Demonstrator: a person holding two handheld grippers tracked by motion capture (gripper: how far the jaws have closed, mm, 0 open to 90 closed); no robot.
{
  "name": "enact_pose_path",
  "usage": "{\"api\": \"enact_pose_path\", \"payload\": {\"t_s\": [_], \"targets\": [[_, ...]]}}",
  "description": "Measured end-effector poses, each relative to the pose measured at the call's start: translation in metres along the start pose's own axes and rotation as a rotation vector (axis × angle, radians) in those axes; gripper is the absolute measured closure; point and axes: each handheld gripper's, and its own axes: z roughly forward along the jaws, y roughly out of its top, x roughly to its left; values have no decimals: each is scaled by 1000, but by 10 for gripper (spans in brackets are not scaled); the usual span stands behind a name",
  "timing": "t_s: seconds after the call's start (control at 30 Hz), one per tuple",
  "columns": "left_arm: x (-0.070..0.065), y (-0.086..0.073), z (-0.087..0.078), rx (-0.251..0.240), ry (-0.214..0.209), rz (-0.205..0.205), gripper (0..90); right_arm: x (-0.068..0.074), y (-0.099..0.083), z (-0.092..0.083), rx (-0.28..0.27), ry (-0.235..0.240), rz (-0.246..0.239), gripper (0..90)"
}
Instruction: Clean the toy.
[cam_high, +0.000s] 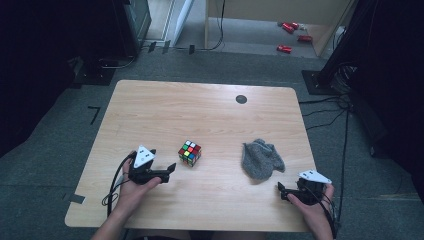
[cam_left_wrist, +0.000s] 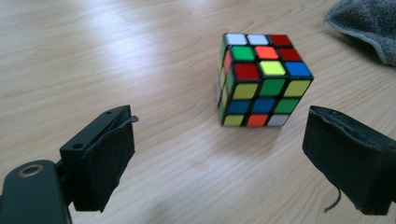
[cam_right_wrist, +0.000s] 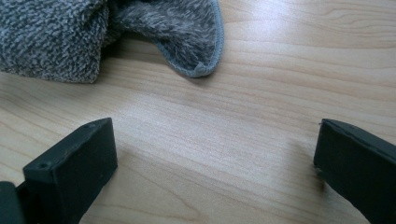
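- While both grippers rest low at the near edge of the table (cam_high: 150, 100), the left gripper (cam_left_wrist: 219, 154) has its jaws wide apart, and nothing is between them.
- Its felt pads (cam_left_wrist: 105, 163) touch nothing; bare wood lies in the gap.
- Straight ahead of this gap stands the cube (cam_left_wrist: 261, 79), near but apart from both pads, a little toward the right pad in the left gripper view.
- The cube sits flat on the table with one vertical edge turned toward the jaws, so I judge the wrist must turn a little, or the pads will meet corners and not flat faces.
- A cube has no long axis, so only this turn matters.
- The right gripper (cam_right_wrist: 215, 172) is open too, holding nothing.
- Ahead of it, and toward its left jaw, lies the grey cloth (cam_right_wrist: 93, 32), crumpled, with one hemmed corner pointing at the gap; it is close but not touching.
- In the high view the left gripper (cam_high: 170, 172) is just beside the cube (cam_high: 190, 153), and the right gripper (cam_high: 281, 190) is near the cloth (cam_high: 261, 159).
- The cube and the cloth are well apart, so each hand is clearly nearer to its own thing.
- I think the next move is forward for either hand.
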Motion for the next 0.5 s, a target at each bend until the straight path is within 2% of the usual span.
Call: {"api": "enact_pose_path", "payload": {"t_s": [0.1, 0.2, 0.3, 0.5], "targets": [[10, -5, -12, 1, 7, -20, 94, 0, 0, 0, 1, 0, -2, 0], [20, -11, -21, 8, 42, -45, 94, 0, -1, 0, 4, 8, 2, 0], [29, -18, -30, 17, 59, -66, 94, 0, -1, 0, 3, 9, 3, 0], [42, -35, -41, 40, 104, -80, 94, 0, -1, 0, 4, 9, 3, 0]]}}
